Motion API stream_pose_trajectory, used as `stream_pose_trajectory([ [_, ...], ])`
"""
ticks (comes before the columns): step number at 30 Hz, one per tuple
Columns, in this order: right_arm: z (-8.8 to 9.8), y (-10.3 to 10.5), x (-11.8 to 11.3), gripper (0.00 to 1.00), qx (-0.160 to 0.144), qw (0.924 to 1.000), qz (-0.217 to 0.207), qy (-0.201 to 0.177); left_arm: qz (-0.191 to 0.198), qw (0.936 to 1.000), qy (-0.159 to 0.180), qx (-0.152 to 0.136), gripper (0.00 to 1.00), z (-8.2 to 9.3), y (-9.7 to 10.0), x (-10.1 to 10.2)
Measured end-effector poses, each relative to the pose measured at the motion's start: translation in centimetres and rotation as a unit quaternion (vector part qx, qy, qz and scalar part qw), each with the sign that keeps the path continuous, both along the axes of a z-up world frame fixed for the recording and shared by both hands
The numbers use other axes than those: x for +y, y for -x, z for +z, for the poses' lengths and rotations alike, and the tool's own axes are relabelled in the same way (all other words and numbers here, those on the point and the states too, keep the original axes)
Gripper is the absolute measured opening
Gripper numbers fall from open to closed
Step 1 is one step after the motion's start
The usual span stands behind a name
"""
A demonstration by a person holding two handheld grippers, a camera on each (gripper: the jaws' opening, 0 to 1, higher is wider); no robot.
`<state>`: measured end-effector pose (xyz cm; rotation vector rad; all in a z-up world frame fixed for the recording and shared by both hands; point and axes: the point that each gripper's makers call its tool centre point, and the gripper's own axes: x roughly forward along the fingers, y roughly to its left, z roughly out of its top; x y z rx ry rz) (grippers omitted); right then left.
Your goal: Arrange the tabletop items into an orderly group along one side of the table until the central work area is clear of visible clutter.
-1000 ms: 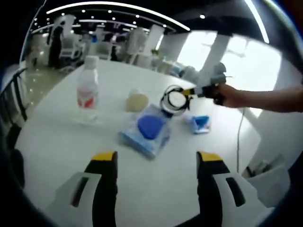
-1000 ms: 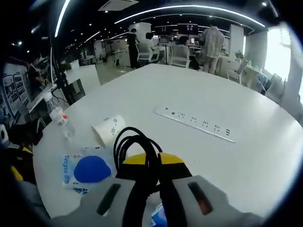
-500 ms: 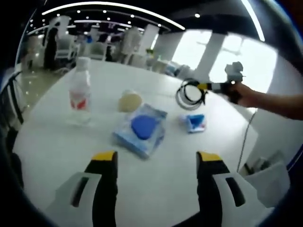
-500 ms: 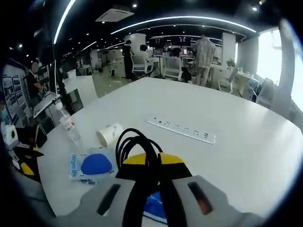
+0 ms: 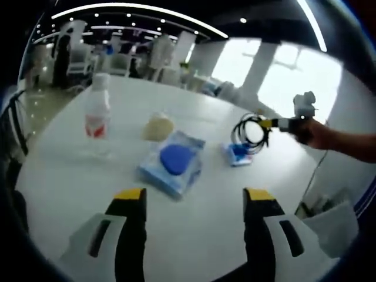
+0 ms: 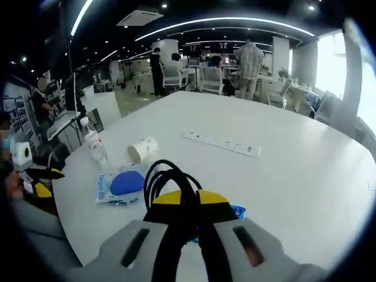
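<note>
Right hand-held gripper clamped on coiled black cable, lifted above white desk. Left hand-held gripper jaws spread wide, empty. On desk: water bottle, tipped paper cup, blue wipes pack, small blue packet. Power strip well apart.

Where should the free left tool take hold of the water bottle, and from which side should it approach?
Probably around the body of the water bottle, near its red label. The bottle stands upright and apart from the paper cup and the blue packet, so a level approach from the near table edge, where the open left tool is, looks clear. The narrow cap offers less grip.
</note>
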<state>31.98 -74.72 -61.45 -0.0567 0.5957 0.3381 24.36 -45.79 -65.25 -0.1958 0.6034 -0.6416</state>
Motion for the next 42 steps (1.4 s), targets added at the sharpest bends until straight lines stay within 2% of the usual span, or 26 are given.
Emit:
stream_pose_trajectory([
  [4, -1.6, 1.4, 0.4, 0.06, 0.015, 0.9999, 0.008, 0.002, 0.003, 1.0000, 0.000, 0.001, 0.63, -0.1, -0.1, 0.2],
  [9, -4.5, 2.8, 0.8, 0.06, 0.050, 0.9985, 0.000, -0.024, 0.007, 1.0000, 0.003, 0.003, 0.63, -0.1, -0.1, 0.3],
  [12, -6.1, 3.6, 0.9, 0.06, 0.070, 0.9973, 0.001, -0.020, 0.008, 1.0000, 0.002, 0.004, 0.63, 0.0, -0.1, 0.4],
  [19, -10.0, 5.0, -0.6, 0.06, 0.132, 0.9906, -0.028, -0.020, 0.010, 0.9999, 0.000, 0.005, 0.62, -0.1, -0.1, 0.5],
  [21, -10.9, 5.1, -1.0, 0.06, 0.139, 0.9901, -0.024, -0.004, 0.009, 0.9999, 0.000, 0.006, 0.62, -0.1, -0.1, 0.4],
  [23, -11.9, 5.7, -1.3, 0.05, 0.163, 0.9862, -0.027, 0.000, 0.007, 1.0000, -0.002, 0.006, 0.62, -0.2, 0.0, 0.3],
  [26, -12.5, 5.9, -1.6, 0.05, 0.164, 0.9861, -0.026, 0.011, 0.005, 1.0000, -0.003, 0.007, 0.62, -0.3, 0.0, 0.3],
  [42, -14.0, 6.2, -2.1, 0.06, 0.183, 0.9823, -0.032, 0.018, 0.005, 0.9999, -0.006, 0.010, 0.62, -0.4, 0.2, 0.3],
])
